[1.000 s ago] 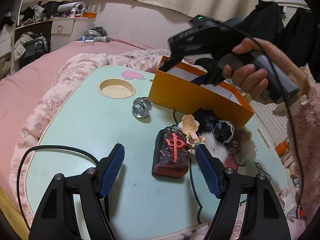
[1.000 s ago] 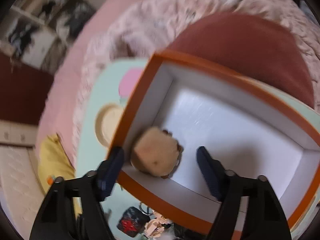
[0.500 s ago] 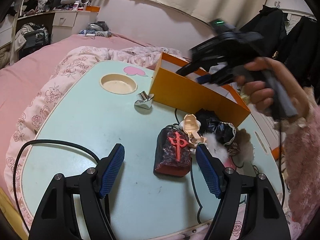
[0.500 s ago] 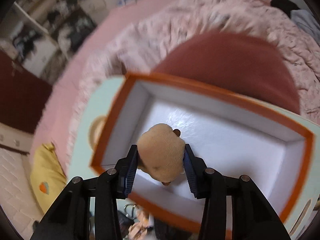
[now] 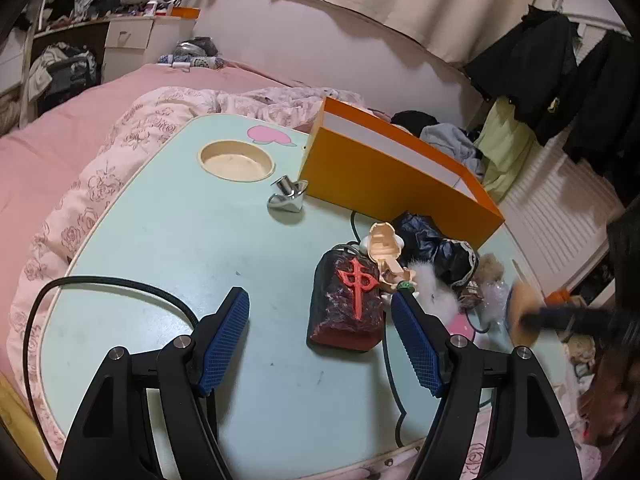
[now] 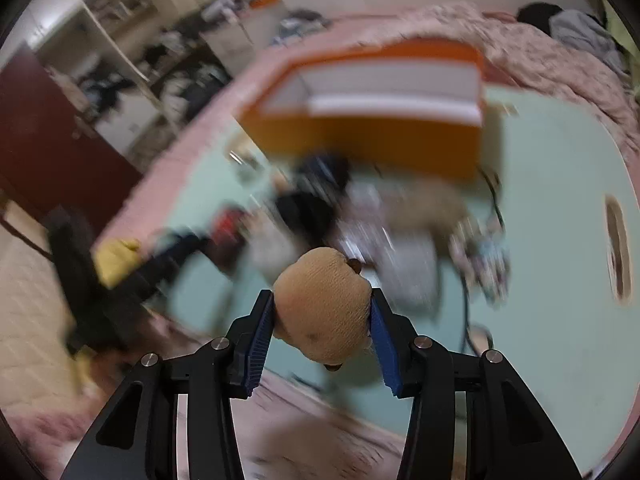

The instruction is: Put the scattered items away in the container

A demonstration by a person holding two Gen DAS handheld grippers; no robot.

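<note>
Right tongs (image 6: 322, 320) left box (image 5: 384, 176), gripping blurred plush (image 6: 323, 310).

Left gripper (image 5: 320, 340): tilted down toward the table, jaws well apart, nothing between the blue pads.
Right gripper (image 6: 322, 320): pointing steeply down, jaws have just opened slightly but the pads press both sides of a tan plush toy (image 6: 322, 312).
Right gripper in the left view: a dark blur at the right edge.

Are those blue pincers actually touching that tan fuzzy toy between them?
Touching. In the right wrist view, both blue pads of the right gripper press against the sides of the tan plush toy, which hangs clear of the table.
</note>
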